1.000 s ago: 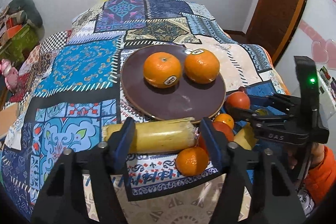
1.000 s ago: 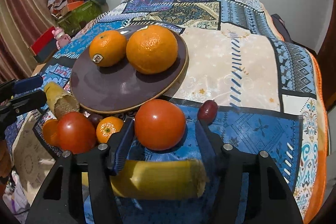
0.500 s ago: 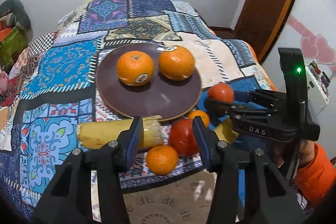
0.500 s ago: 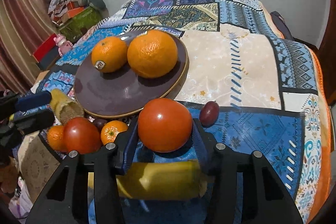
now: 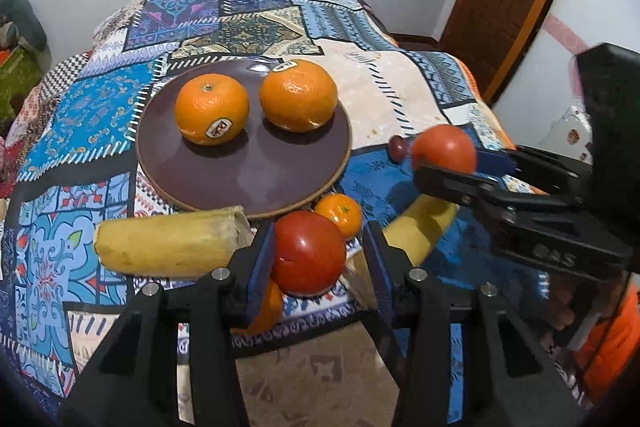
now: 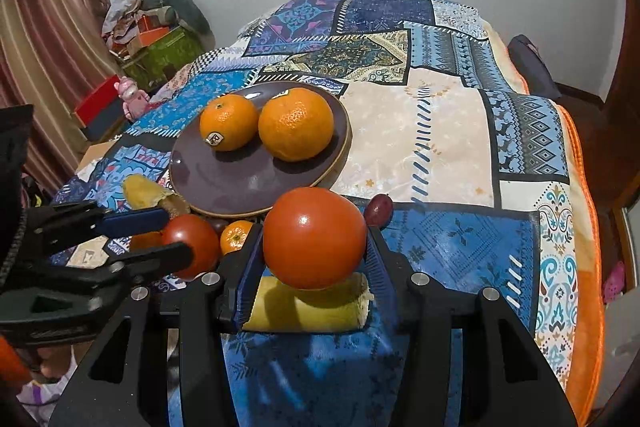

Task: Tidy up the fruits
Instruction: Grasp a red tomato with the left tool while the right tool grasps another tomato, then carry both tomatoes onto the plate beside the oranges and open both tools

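A dark round plate (image 5: 256, 183) (image 6: 224, 183) holds two oranges (image 5: 212, 114) (image 5: 298, 95) on the patchwork cloth. My left gripper (image 5: 318, 259) is around a red tomato (image 5: 309, 253) (image 6: 188, 241) near the plate's front edge; the left pad touches it, and a small gap shows at the right pad. My right gripper (image 6: 314, 247) is shut on a second red tomato (image 6: 315, 237) (image 5: 444, 149) and holds it lifted above a banana piece (image 6: 308, 307).
A small mandarin (image 5: 338, 214) (image 6: 237, 235) lies by the plate rim, another orange (image 5: 262, 311) sits under my left gripper. A second banana piece (image 5: 168, 245) lies left. A dark grape-like fruit (image 6: 379, 207) lies right of the plate. The cloth's edge is close in front.
My right gripper closed on its tomato and lifted it off the cloth. My left gripper moved right from the banana piece and narrowed around the other tomato.
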Action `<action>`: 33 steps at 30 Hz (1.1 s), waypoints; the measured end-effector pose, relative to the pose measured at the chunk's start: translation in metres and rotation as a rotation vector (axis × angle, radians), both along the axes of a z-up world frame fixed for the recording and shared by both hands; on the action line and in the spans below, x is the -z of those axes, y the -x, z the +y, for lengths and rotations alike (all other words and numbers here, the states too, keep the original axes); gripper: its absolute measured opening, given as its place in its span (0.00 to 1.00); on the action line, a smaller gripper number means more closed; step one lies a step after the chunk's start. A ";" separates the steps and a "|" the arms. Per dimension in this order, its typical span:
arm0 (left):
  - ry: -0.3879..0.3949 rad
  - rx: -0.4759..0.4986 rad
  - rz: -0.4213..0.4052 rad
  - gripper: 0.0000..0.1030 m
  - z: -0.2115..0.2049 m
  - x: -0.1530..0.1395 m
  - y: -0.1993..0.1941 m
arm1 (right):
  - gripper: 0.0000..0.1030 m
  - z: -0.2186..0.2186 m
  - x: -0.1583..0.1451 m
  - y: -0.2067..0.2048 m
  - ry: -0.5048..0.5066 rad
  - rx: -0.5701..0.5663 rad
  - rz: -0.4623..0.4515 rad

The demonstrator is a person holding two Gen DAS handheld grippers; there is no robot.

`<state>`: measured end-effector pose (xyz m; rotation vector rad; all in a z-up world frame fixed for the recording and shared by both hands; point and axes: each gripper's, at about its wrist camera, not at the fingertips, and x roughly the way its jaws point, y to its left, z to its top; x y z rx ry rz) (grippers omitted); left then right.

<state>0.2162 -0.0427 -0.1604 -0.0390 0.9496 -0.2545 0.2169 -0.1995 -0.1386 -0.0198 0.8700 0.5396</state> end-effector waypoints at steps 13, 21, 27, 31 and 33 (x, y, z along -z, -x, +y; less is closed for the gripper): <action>-0.106 -0.004 0.073 0.48 -0.011 0.020 -0.012 | 0.44 0.000 -0.001 0.003 -0.028 -0.011 0.006; -0.120 -0.004 0.139 0.48 -0.012 0.020 -0.013 | 0.44 0.002 -0.001 0.004 -0.032 -0.021 0.010; -0.153 0.001 0.149 0.48 -0.016 0.025 -0.017 | 0.44 0.003 0.000 0.004 -0.039 -0.027 0.013; -0.193 0.035 0.113 0.47 -0.022 0.026 -0.016 | 0.44 0.003 0.002 0.003 -0.040 -0.025 0.022; -0.184 0.046 0.100 0.47 -0.020 0.026 -0.014 | 0.44 0.002 0.002 0.003 -0.042 -0.023 0.022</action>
